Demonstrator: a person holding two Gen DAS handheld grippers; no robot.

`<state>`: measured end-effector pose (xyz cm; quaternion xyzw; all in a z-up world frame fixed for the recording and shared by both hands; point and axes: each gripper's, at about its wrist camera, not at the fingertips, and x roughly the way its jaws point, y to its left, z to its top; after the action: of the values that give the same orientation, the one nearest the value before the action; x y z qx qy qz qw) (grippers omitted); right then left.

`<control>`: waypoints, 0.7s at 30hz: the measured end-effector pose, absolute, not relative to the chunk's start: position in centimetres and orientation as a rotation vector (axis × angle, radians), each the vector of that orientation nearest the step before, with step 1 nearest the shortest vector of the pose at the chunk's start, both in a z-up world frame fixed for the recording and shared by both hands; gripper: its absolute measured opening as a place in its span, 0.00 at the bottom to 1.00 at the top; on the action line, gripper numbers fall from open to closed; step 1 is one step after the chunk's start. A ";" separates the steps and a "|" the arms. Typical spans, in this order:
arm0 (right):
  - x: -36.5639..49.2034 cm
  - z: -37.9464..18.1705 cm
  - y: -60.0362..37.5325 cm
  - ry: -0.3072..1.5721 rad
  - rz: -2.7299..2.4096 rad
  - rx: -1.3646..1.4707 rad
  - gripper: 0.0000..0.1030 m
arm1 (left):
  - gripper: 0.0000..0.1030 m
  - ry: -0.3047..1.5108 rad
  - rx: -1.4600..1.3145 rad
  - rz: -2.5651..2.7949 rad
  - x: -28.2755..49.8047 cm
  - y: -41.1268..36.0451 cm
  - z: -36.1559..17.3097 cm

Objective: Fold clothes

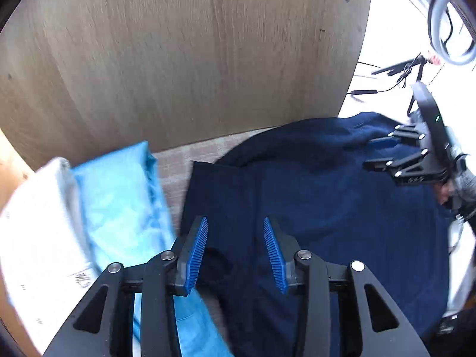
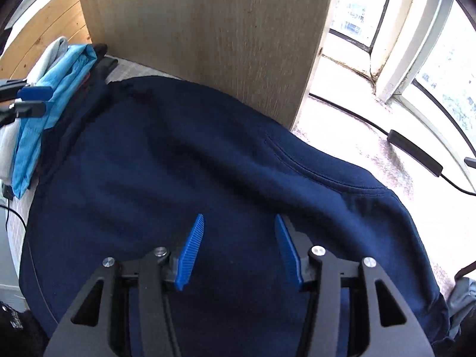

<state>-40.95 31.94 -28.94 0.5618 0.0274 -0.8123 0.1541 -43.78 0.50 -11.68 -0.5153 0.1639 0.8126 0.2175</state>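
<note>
Right wrist: right tongs (image 2: 239, 250) apart, empty, over navy sweatshirt (image 2: 178, 163) spread flat by wood panel (image 2: 208, 29). Left tongs (image 1: 235, 250) apart, empty. Soft, limp, thickish; judge grip at hem or shoulder seam.

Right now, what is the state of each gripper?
Left gripper: open, holding nothing, above the navy sweater.
Right gripper: open, holding nothing, above the same sweater.

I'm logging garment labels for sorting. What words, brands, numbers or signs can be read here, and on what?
None can be read.
White cloth: small dark print near its lower edge, too blurred to read.
Navy sweatshirt: no print or label shows.
Light blue garment: no print or label shows.
</note>
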 end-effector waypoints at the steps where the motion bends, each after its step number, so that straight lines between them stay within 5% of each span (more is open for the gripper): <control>1: -41.0 -28.3 31.4 0.060 -2.319 1.576 0.48 | 0.36 0.435 -1.442 2.257 -43.4 0.0 -11.6; 10: -43.6 -24.9 23.3 0.064 -2.195 1.390 0.48 | 0.36 0.588 -1.584 2.256 -43.1 0.5 -16.8; 11: -43.9 -24.9 22.4 0.074 -2.184 1.386 0.48 | 0.30 0.571 -1.577 2.255 -43.3 0.4 -16.9; 12: -44.0 -24.9 21.8 0.081 -2.177 1.387 0.48 | 0.09 0.533 -1.581 2.247 -43.5 0.0 -17.2; 13: -44.0 -25.0 21.3 0.086 -2.172 1.391 0.48 | 0.03 0.491 -1.591 2.238 -43.6 -0.5 -17.4; 19: -43.2 -25.9 22.5 0.031 -2.197 1.429 0.48 | 0.03 0.093 -1.389 2.077 -40.7 -1.0 -12.8; 21: -43.4 -26.2 23.7 -0.021 -2.207 1.446 0.48 | 0.10 0.148 -1.357 1.996 -38.6 0.4 -12.2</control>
<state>-43.38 23.74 -26.24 0.5309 -0.0078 -0.8100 0.2488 -38.55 0.43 -12.20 -0.5247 0.0571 0.7720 0.3541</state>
